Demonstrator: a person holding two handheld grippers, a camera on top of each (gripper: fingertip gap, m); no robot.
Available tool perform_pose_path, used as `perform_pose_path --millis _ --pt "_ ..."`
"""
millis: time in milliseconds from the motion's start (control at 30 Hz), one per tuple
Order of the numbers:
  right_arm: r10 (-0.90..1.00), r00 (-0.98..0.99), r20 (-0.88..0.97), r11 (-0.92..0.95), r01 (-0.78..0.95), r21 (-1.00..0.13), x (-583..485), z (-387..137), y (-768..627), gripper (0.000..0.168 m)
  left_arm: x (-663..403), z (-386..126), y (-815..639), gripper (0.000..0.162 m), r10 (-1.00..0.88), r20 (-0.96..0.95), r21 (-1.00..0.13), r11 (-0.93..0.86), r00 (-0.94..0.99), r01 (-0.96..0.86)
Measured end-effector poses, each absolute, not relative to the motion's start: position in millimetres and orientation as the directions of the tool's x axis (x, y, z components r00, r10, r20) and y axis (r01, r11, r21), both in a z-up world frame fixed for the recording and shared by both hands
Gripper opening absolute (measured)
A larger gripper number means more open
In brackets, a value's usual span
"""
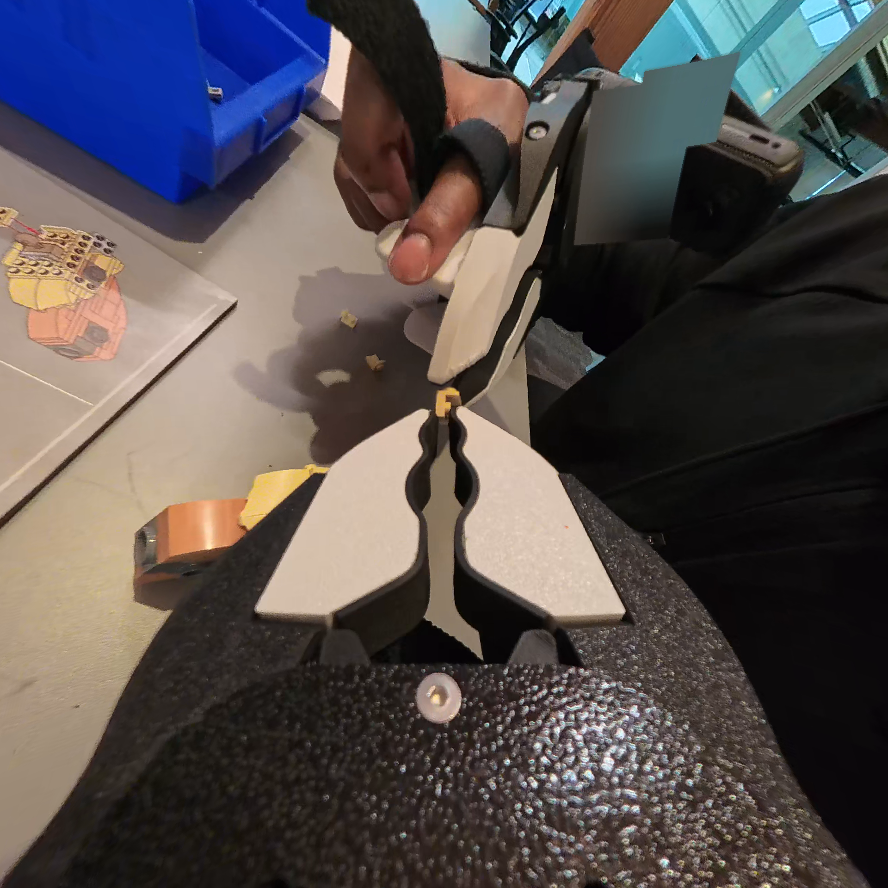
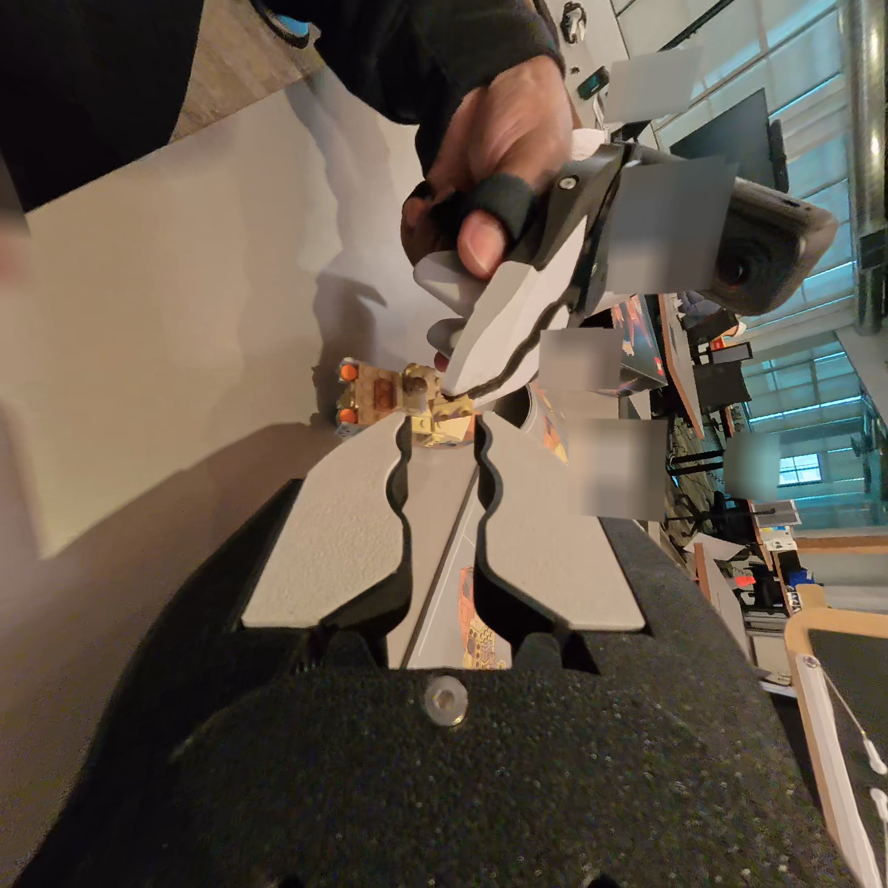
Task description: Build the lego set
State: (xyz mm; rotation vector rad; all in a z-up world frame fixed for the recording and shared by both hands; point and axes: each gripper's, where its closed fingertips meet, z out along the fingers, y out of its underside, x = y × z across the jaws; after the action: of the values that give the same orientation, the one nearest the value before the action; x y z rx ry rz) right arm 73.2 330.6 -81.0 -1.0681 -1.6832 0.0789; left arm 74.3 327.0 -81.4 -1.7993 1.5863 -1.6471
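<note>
My left gripper [image 1: 444, 414] is shut on a small tan lego piece [image 1: 446, 401] and holds it above the grey table. The right gripper [image 1: 454, 384], held by a hand, points down with its tips just above that piece. A partly built model [image 1: 202, 528] of orange, yellow and dark grey bricks lies on the table, left of my left gripper. In the right wrist view my right gripper [image 2: 439, 423] has its jaws a little apart and empty. The model [image 2: 379, 391] shows beyond its tips, and the left gripper [image 2: 454, 391] reaches in from above.
A printed instruction sheet [image 1: 72, 288] lies at the left. A blue bin [image 1: 192, 96] stands behind it. Two small tan pieces [image 1: 348, 319] [image 1: 375, 361] and a pale piece [image 1: 332, 377] lie loose on the table. A person's dark clothing fills the right. Only a small space, under 4 cm, lies between the two pairs of fingers.
</note>
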Motion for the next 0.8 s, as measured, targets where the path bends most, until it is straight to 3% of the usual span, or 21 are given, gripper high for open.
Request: perform_pose_path --millis 333,500,700,800 --pt "0.66 0.0 0.751 0.608 0.587 -0.534 69 -84 335 0.016 77 -85 329 0.005 -0.796 0.564 -0.746 -0.377 -0.22 -0.549" --pt "0.686 0.095 0.721 0.567 0.551 -0.612 76 -79 339 0.016 66 -77 346 0.027 -0.848 0.504 -0.795 -0.379 -0.167 -0.473" --pt "0.705 0.166 0.689 0.511 0.555 -0.657 84 -85 346 0.016 33 -95 373 0.04 -0.88 0.468 -0.794 -0.459 0.083 -0.399" --pt "0.707 0.156 0.689 0.492 0.592 -0.638 85 -96 349 0.016 20 -116 368 0.041 -0.803 0.569 -0.735 -0.592 0.174 -0.329"
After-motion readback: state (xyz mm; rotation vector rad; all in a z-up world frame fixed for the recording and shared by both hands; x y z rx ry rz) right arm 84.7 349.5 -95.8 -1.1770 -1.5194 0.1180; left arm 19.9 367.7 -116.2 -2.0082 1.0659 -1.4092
